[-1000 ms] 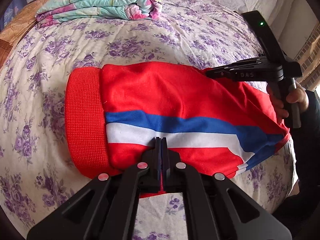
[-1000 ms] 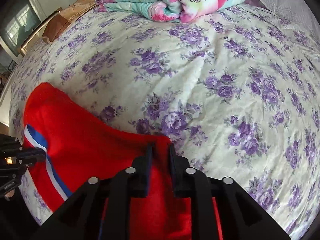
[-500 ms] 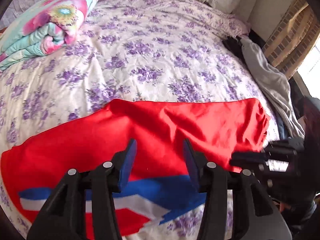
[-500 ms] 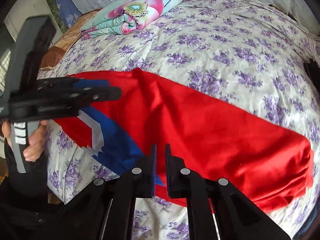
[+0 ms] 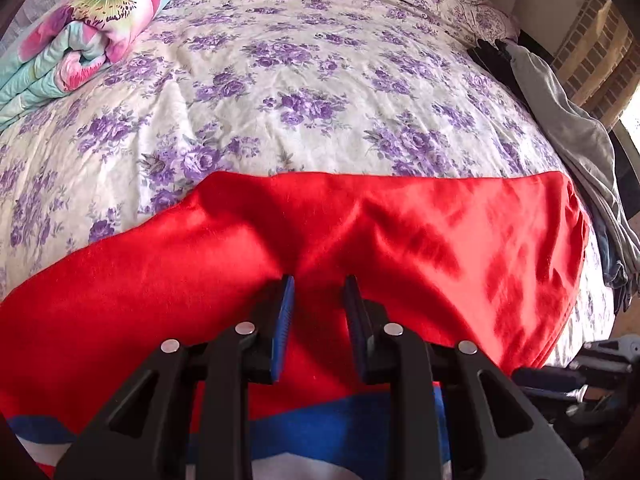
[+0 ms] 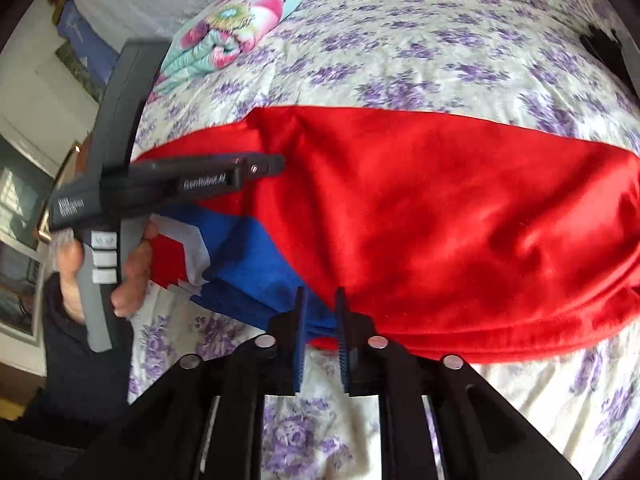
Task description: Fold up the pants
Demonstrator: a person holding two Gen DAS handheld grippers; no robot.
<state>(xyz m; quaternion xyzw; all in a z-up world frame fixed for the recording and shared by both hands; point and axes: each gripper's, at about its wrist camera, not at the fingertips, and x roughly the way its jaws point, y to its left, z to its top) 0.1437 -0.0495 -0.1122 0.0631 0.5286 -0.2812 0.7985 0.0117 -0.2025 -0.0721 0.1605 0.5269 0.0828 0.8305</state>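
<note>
The red pants with a blue and white stripe lie folded across the floral bed. In the right wrist view the pants fill the middle and the stripe is at the lower left. My left gripper hovers open just above the red cloth, holding nothing; its black body also shows in the right wrist view, held by a hand. My right gripper is open at the near edge of the pants, jaws on either side of the blue part, not closed on it.
The bed has a cream sheet with purple flowers. A folded flowery quilt lies at the far left, also in the right wrist view. Grey and dark clothes hang over the bed's right edge.
My left gripper let go of the pants a second ago and now hovers open closer to the cloth. My right gripper has opened slightly and moved in to the pants' near edge.
</note>
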